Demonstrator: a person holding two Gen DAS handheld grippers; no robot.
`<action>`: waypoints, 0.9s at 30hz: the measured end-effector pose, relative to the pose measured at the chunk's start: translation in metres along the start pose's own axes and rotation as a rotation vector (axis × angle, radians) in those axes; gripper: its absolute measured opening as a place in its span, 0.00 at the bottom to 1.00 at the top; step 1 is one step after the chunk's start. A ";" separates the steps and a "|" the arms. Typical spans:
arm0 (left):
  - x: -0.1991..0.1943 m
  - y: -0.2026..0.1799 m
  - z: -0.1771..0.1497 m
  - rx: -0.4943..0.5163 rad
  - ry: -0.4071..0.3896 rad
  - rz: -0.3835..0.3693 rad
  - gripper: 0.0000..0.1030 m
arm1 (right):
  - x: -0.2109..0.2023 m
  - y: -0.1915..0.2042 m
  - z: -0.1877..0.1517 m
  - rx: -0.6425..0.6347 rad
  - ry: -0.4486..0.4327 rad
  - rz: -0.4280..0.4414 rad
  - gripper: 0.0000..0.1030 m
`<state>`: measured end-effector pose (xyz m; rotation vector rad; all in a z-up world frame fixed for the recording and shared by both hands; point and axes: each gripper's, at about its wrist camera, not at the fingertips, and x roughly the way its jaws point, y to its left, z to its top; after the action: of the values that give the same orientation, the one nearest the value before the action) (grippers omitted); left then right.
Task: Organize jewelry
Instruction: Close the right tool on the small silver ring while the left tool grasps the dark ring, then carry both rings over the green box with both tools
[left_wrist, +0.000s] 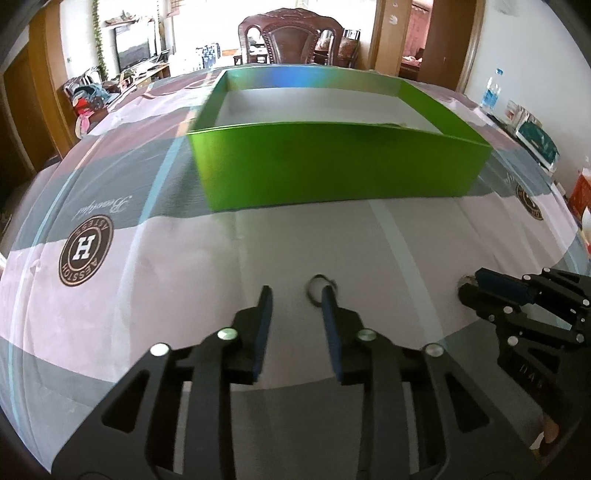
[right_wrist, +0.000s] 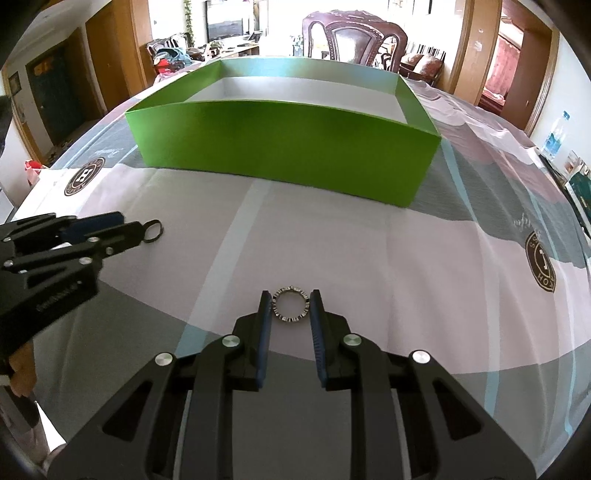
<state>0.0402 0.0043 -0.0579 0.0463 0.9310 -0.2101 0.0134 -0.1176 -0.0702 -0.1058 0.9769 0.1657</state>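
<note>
Two rings lie on the patterned tablecloth (right_wrist: 369, 266), one at each tool: the right gripper (right_wrist: 290, 306) brackets a studded silver ring (right_wrist: 290, 303) with both blue pads close beside its rim, though contact cannot be told. The left gripper (left_wrist: 295, 301) stands partly open, its right fingertip against a dark ring (left_wrist: 320, 291) that no pad pinches. Farther back sits the open green box (right_wrist: 288, 147), with a carved wooden chair (left_wrist: 291, 35) beyond.

Bright daylight from rear windows (blown out), fisheye-warped edges.
</note>
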 end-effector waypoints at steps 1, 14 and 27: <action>-0.001 0.003 0.000 -0.005 -0.003 -0.001 0.33 | 0.000 0.000 0.000 0.001 0.000 0.000 0.20; 0.007 -0.017 0.004 0.055 0.003 -0.012 0.41 | -0.001 0.000 0.000 0.000 -0.002 0.002 0.20; 0.009 -0.019 0.007 0.064 -0.001 0.000 0.18 | -0.004 0.000 0.002 0.007 -0.012 -0.001 0.20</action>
<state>0.0467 -0.0162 -0.0600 0.1052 0.9227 -0.2404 0.0129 -0.1173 -0.0662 -0.0984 0.9654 0.1618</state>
